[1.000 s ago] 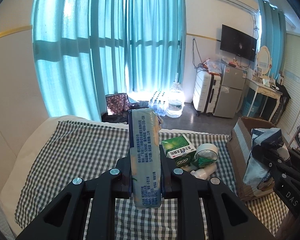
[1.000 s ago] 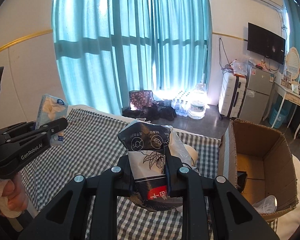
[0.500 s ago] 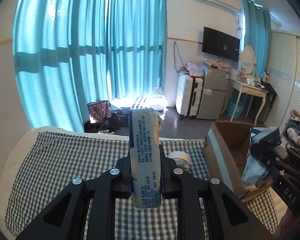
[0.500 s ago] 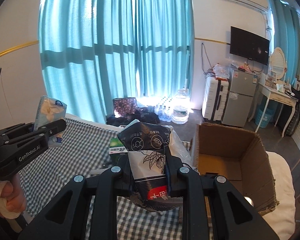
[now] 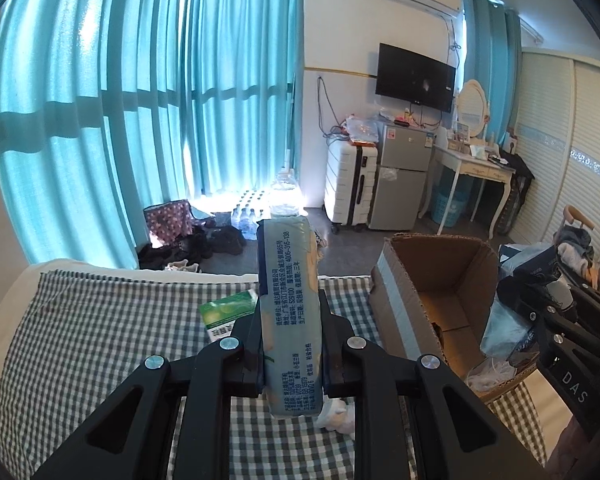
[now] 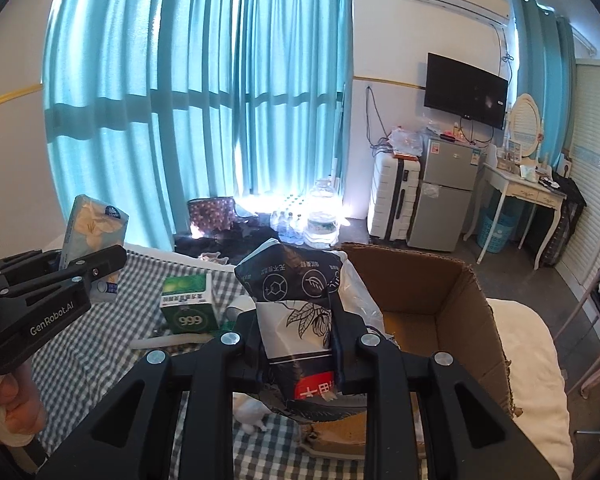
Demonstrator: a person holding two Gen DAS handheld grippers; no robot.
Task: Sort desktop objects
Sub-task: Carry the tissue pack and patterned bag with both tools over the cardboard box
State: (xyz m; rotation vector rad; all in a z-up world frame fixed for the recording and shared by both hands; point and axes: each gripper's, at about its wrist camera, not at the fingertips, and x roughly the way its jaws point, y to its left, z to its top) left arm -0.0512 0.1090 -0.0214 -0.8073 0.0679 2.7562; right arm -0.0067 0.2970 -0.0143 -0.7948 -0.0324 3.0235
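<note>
We note both grippers are matte black, with angular cut-out arms and silver round-head screws at the joints. The left gripper (image 6: pixel 96 270) carries white "GenRobot.AI" lettering; the right gripper (image 5: pixel 539 312) shows "DAS". The left hand (image 6: pixel 14 416) shows bare skin with white wrapping.

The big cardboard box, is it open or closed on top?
Open. The cardboard box has no flaps over its top, and both wrist views look straight down onto its brown inside walls and floor.
</note>
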